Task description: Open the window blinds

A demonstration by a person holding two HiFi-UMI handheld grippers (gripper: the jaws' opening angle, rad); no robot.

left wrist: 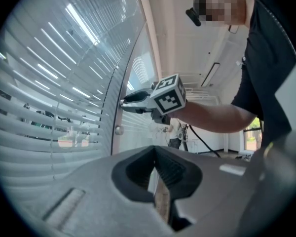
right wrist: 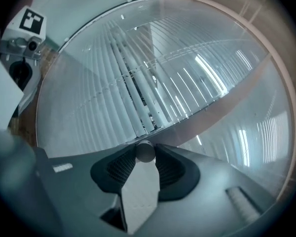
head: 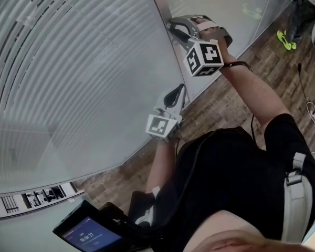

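1. The right gripper (right wrist: 144, 156) is up at the window frame (head: 165, 20), and its fingers (right wrist: 119, 168) are pinched on the small round knob (right wrist: 145, 151). Only the very tips have it. Twist too eagerly and I'd say that smooth knob slips straight out with nothing turned.
2. The blinds (head: 68, 67) sit sealed behind the glass (head: 220, 9), left of the frame, with the slats mostly closed. Turn the wrong way and they only shut tighter. Force it past a stop and the mechanism could take the strain.
3. Grip angle matters here. Any pull outward instead of a clean roll about the knob's axis would lever it sideways, and the fingers might skid onto the frame.
4. The left gripper (head: 172, 100) hangs lower, just beside the pane, with its fingers pressed together on nothing. It has no job right now, so the one danger is a stray drift that knocks the glass.
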